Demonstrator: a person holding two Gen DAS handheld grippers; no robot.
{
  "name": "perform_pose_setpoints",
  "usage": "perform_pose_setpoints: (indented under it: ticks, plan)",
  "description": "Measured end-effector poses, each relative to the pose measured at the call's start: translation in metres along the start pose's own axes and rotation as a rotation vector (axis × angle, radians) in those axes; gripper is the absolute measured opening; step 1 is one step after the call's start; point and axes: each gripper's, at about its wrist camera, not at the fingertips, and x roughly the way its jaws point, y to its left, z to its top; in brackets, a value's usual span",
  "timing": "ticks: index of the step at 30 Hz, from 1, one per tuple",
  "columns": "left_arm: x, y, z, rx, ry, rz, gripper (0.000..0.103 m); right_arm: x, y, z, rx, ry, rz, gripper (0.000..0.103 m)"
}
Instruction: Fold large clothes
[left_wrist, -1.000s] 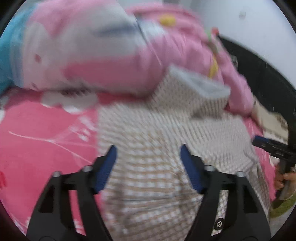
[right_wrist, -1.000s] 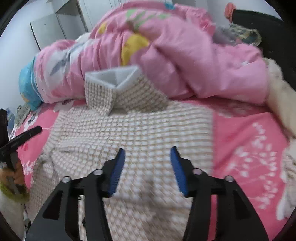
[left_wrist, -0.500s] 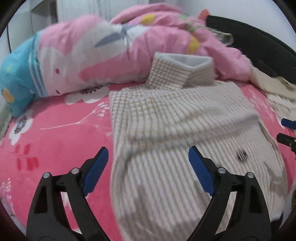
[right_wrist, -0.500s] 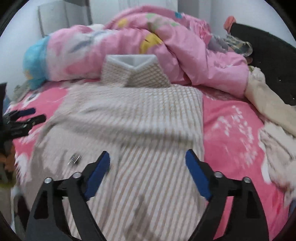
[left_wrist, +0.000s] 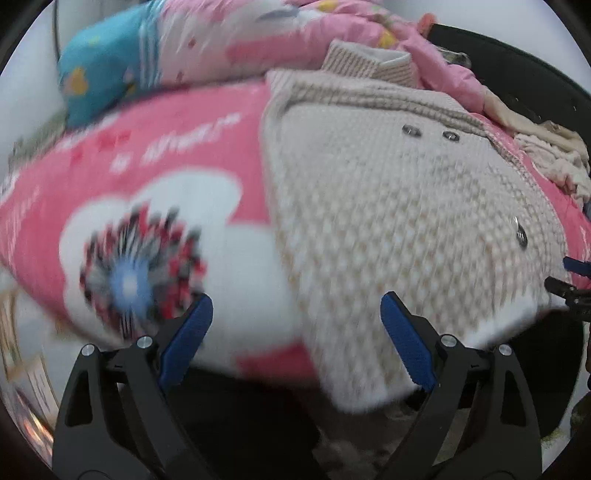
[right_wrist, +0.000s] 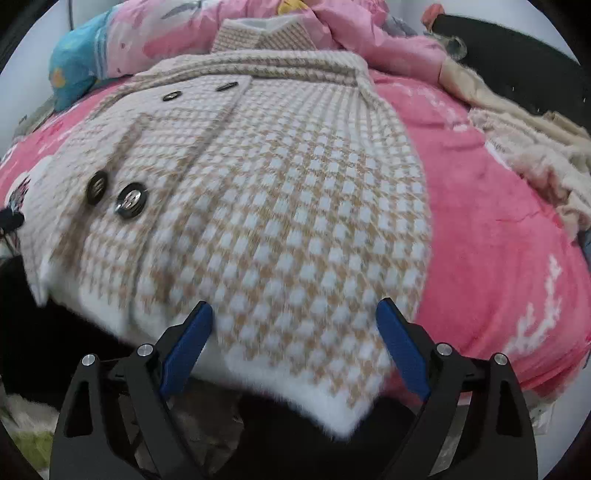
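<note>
A: Left wrist view first. The left hand-held gripper (left_wrist: 297, 334) had its jaws wide apart, nothing between the pads. It sat over the near edge of the bed (left_wrist: 155, 155), at the left hem corner of the checked coat (left_wrist: 399, 206).

B: Coat position?

A: Flat on the pink sheet, collar at the far end against the pink quilt (left_wrist: 280, 40), hem hanging slightly off the near edge. Frame was blurry.

B: Right wrist view?

A: The right hand-held gripper (right_wrist: 293, 334) was also spread wide, empty, pads either side of the hem near the right corner. Buttons (right_wrist: 130, 201) showed on a flap lying across the front.

B: Progress?

A: I'd judge the sides were folded in to a narrow panel. The lengthwise fold, hem up toward the collar, looked undone. Neither gripper had hold of the hem.
</note>
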Motion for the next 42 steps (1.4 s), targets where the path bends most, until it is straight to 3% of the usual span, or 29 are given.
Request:
perform_pose_setpoints:
  ticks: [3, 6, 11, 15, 18, 21, 23, 26, 29, 31, 36, 42]
  plan:
    - [-0.016, 0.015, -0.016, -0.09, -0.045, -0.091, 0.089, -0.021, -0.017, -0.002, 0.087, -0.057, 0.059, 0.087]
    - [-0.02, 0.019, -0.022, -0.122, -0.069, -0.147, 0.088, -0.021, -0.045, -0.01, 0.221, -0.057, 0.096, 0.087]
    - [-0.008, 0.008, -0.016, -0.122, -0.055, -0.203, 0.078, -0.01, -0.086, -0.02, 0.424, -0.056, 0.196, 0.087]
    - [0.008, 0.007, -0.007, -0.204, -0.061, -0.208, 0.076, 0.006, -0.105, -0.024, 0.535, -0.035, 0.307, 0.086]
    - [0.021, 0.009, -0.009, -0.269, -0.048, -0.229, 0.075, 0.008, -0.11, -0.026, 0.565, -0.034, 0.332, 0.083]
    - [0.022, 0.005, -0.012, -0.255, -0.05, -0.235, 0.069, 0.008, -0.111, -0.031, 0.59, -0.015, 0.363, 0.076]
    - [0.02, 0.006, -0.014, -0.263, -0.04, -0.28, 0.062, 0.009, -0.112, -0.037, 0.619, 0.004, 0.415, 0.071]
    - [0.016, 0.008, -0.02, -0.283, -0.025, -0.33, 0.061, 0.013, -0.113, -0.043, 0.662, 0.02, 0.491, 0.067]
    - [0.026, 0.013, -0.026, -0.328, 0.043, -0.364, 0.061, 0.017, -0.114, -0.047, 0.696, 0.034, 0.52, 0.061]
    - [0.037, 0.012, -0.032, -0.341, 0.098, -0.366, 0.056, 0.02, -0.112, -0.048, 0.714, 0.059, 0.538, 0.056]
    - [0.038, 0.002, -0.033, -0.313, 0.103, -0.374, 0.049, 0.016, -0.106, -0.057, 0.715, 0.072, 0.606, 0.045]
    - [0.045, 0.001, -0.032, -0.331, 0.101, -0.371, 0.049, 0.026, -0.109, -0.061, 0.736, 0.08, 0.598, 0.034]
